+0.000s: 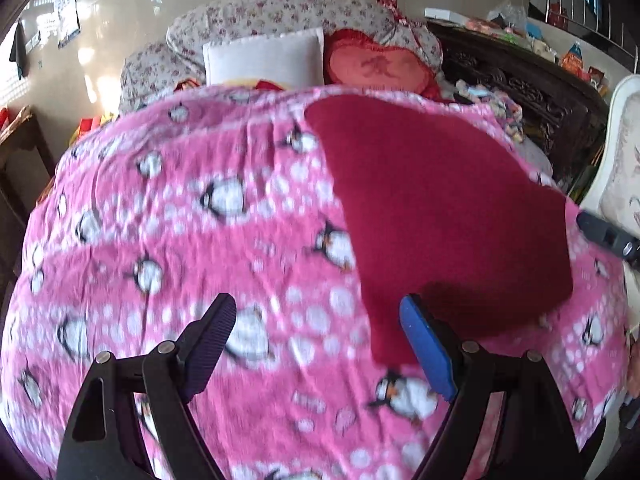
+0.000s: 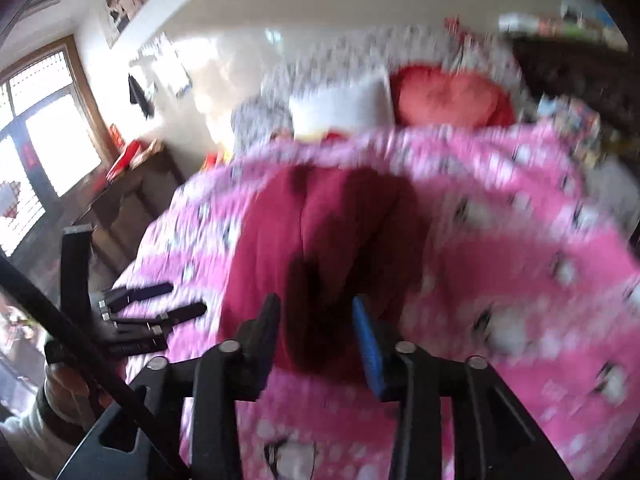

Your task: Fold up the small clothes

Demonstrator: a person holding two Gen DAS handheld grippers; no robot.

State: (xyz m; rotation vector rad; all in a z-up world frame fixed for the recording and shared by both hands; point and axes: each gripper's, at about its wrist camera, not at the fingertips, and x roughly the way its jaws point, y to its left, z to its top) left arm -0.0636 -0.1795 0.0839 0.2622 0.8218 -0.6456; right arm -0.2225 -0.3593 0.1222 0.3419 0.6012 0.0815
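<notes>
Jaws apart, both empty | left gripper (image 2: 160, 304) seemingly beside red garment (image 1: 440, 208)

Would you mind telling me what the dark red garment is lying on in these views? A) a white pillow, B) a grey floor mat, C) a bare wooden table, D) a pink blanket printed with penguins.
D: the left wrist view shows the dark red garment spread flat on the pink blanket printed with penguins that covers the bed, while the white pillow sits well behind it at the head end.
</notes>
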